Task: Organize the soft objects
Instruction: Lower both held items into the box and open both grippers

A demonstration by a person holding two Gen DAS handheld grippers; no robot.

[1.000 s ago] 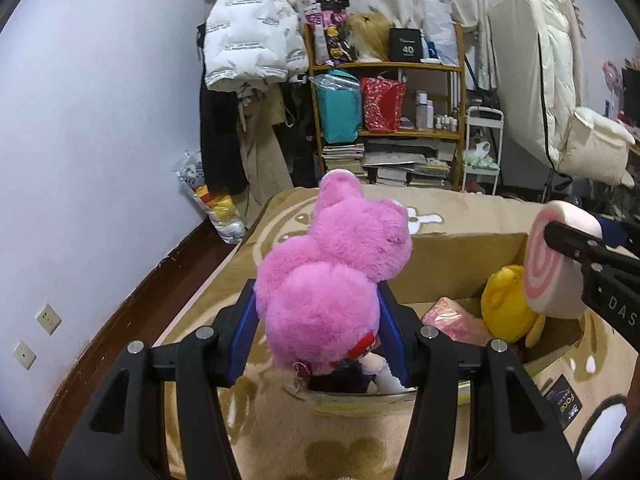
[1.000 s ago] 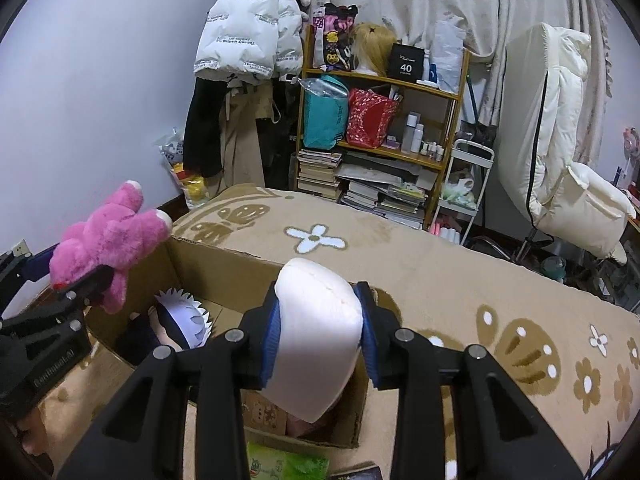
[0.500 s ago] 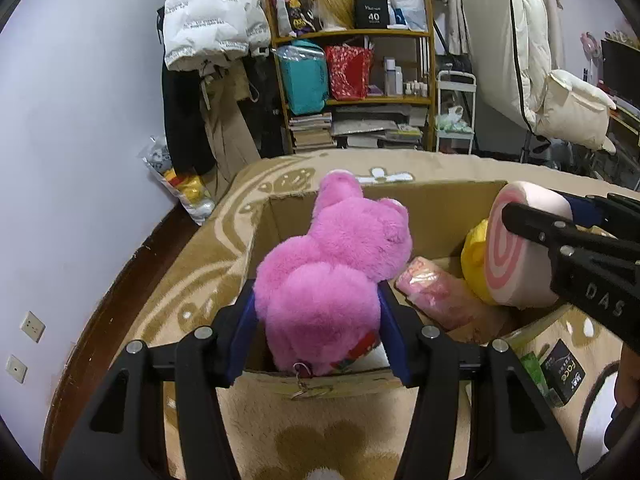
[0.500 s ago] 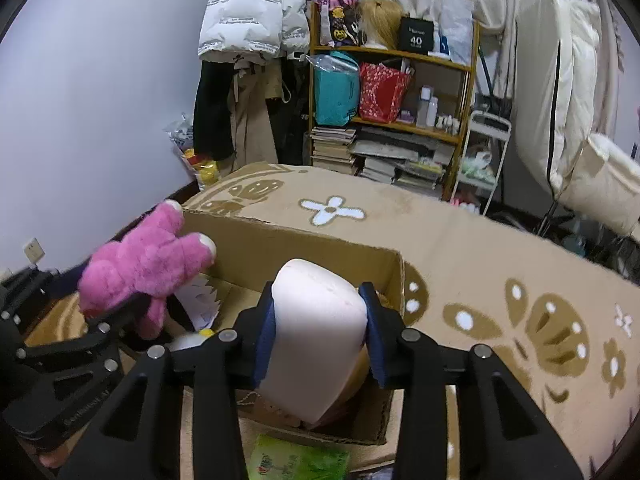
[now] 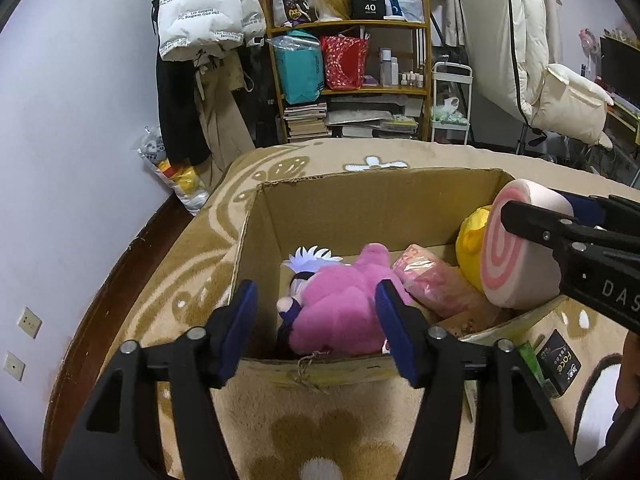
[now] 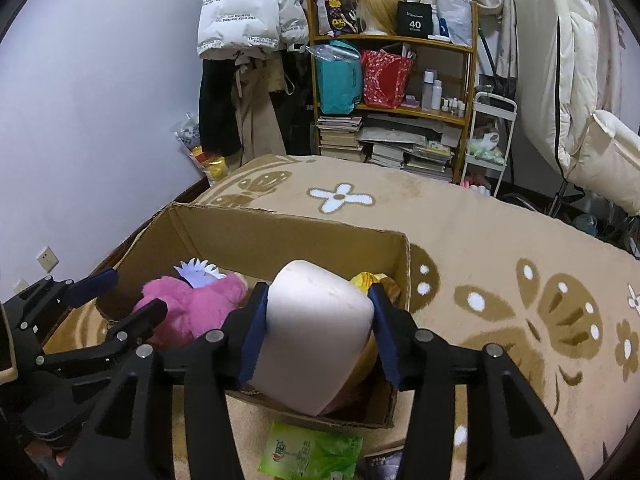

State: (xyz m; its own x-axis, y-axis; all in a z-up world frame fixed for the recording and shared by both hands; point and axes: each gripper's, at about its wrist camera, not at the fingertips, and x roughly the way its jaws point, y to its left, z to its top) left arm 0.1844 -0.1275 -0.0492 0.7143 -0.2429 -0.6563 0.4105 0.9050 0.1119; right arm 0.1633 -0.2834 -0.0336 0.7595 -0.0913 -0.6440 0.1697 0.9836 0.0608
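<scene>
Both grippers hang over an open cardboard box (image 5: pixel 360 204) set on a beige flowered rug (image 5: pixel 224 216). Seen from the left wrist, the left gripper (image 5: pixel 316 320) has its blue-padded jaws opening, spread to either side of a pink plush toy (image 5: pixel 340 312) that lies inside the box at its near wall; the left pad stands clear of the fur, the right pad sits right against its edge. A doll with a spiky pale-haired head (image 5: pixel 312 258) lies partly under the plush, a pink wrapped packet (image 5: pixel 432 284) just beside it, and a yellow plush (image 5: pixel 470 244) sits against the box's right side. Further right, the other tool carries a swirl-faced foam roll (image 5: pixel 516 260) above the box's right end. From the right wrist, the right gripper (image 6: pixel 316 328) has jaws opening with the white-sided roll (image 6: pixel 316 332) between the pads, still touching both and tilted down into the box's near right corner. Beyond it the pink plush (image 6: pixel 188 308) rests on the box floor. A green packet (image 6: pixel 308 452) lies on the rug just outside the box's near wall.
</scene>
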